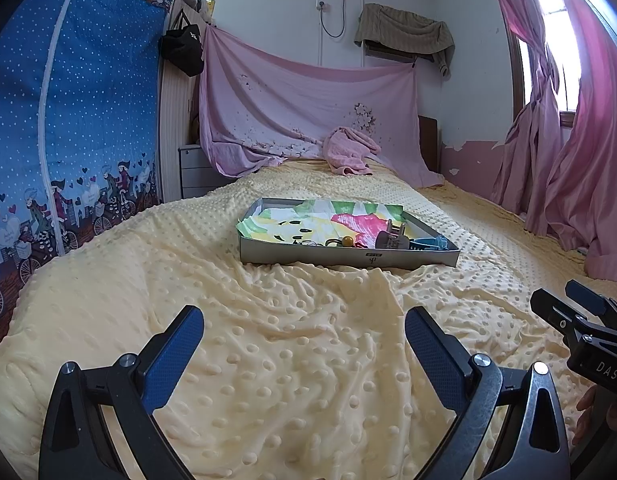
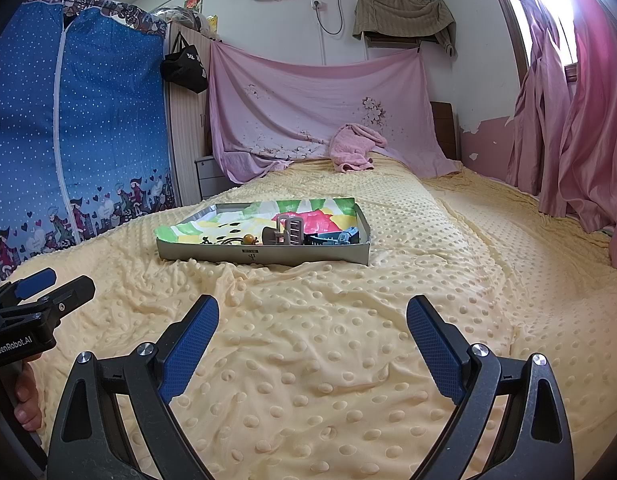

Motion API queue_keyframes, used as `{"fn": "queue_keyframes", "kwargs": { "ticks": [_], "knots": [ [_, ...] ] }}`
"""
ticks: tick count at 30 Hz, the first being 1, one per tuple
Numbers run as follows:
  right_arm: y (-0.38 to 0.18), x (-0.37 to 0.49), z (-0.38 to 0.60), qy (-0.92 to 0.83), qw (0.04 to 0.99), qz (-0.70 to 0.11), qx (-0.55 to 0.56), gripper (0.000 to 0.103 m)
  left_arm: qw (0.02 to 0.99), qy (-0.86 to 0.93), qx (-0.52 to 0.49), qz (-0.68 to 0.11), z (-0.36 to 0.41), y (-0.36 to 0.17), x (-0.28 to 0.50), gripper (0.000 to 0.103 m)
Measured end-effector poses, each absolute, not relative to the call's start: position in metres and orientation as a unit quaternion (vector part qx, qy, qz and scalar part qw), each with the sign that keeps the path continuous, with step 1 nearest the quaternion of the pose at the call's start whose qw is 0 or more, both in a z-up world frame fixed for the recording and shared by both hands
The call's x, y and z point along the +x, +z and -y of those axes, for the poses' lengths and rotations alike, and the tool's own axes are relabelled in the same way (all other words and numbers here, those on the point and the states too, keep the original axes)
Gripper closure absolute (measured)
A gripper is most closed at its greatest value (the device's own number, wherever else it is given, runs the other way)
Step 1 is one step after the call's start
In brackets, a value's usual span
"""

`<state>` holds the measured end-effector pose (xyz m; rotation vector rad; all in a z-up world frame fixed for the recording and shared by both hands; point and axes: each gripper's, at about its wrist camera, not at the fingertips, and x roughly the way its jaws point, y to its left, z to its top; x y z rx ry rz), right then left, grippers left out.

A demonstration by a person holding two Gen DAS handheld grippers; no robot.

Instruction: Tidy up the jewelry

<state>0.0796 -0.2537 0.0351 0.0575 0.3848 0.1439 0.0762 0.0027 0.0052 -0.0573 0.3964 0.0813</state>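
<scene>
Fingers of the left gripper (image 1: 304,328) and right gripper (image 2: 312,320), marked "GenRobot.AI", spread wide, empty. Ahead on the blanket (image 2: 348,340), a tray (image 2: 268,255) holds clips (image 2: 328,238) and, apparently, small jewelry (image 2: 250,239).

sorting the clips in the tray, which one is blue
The blue clip lying at the tray's right end; the grey clips beside it stand taller, nearer the middle.
</scene>
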Motion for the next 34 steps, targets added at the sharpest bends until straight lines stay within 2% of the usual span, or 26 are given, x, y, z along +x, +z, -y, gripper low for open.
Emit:
{"fn": "queue_keyframes", "kwargs": {
  "ticks": [34],
  "knots": [
    [0.0356,0.0796,0.2540,0.072,0.978,-0.192,0.028,0.010,0.978,0.062,-0.030,-0.196,-0.0002,0.0074,0.0760,0.002]
  ]
}}
